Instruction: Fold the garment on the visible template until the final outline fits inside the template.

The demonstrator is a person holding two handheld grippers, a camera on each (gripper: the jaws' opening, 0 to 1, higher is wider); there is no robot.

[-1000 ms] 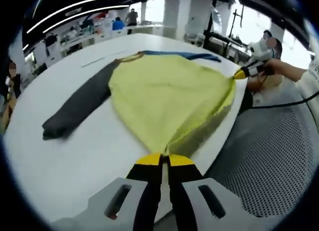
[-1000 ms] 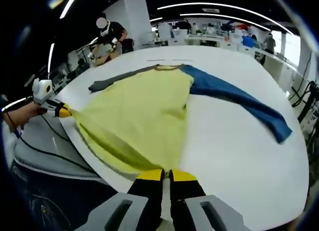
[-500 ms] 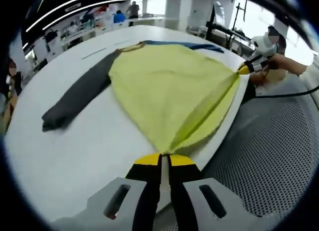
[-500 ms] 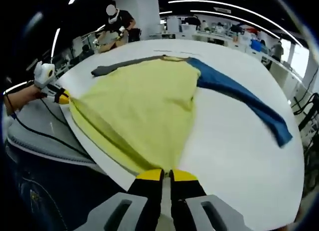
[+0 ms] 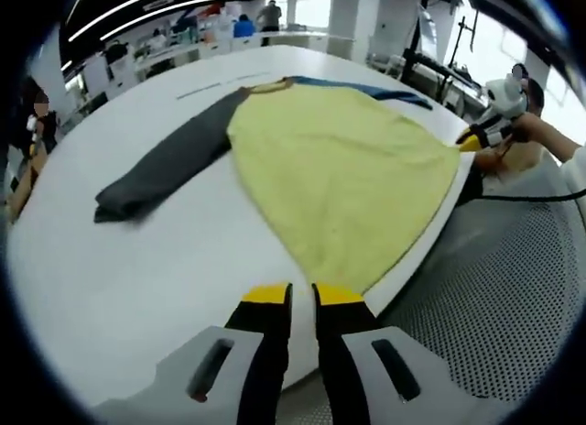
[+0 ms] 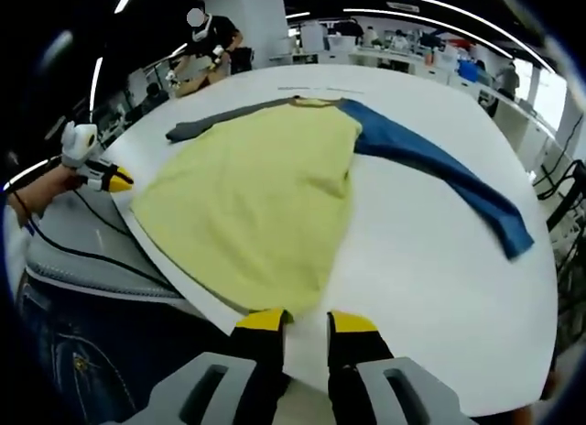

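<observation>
The yellow garment with one grey and one blue sleeve [image 5: 343, 182] lies flat on the white table [image 5: 137, 260], its hem just beyond both slightly parted, empty grippers: left gripper [image 5: 300, 295], right gripper [image 6: 307, 321].

garment [image 5: 343, 173] hem (table-edge side) hidden
</observation>
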